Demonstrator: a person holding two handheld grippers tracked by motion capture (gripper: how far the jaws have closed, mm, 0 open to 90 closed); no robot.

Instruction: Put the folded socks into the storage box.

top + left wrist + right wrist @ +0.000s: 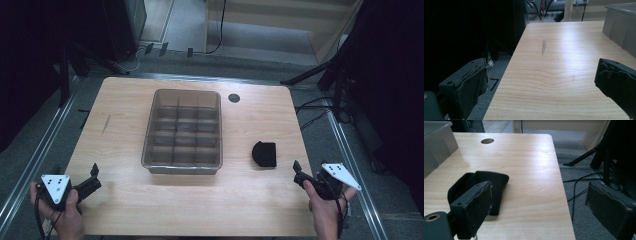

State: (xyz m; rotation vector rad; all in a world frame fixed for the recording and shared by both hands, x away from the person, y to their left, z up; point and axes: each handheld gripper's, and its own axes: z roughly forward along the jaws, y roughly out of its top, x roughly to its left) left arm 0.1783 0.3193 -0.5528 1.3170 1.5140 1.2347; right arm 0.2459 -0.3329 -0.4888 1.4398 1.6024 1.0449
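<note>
Pale wood table (pixel 125 200) carries a clear grey divided bin (pixel 182 131) at its centre in the high view, with a black folded cloth (pixel 264 154) lying to the bin's right, apart from it. The left gripper (pixel 93 176) and right gripper (pixel 297 172) sit at the near corners, each in a hand.

From the left gripper view, its jaws stand wide apart, holding nothing, over bare wood.

From the right gripper view, its jaws gape equally, empty; the cloth, perhaps a small pouch, lies just beyond the left jaw.
</note>
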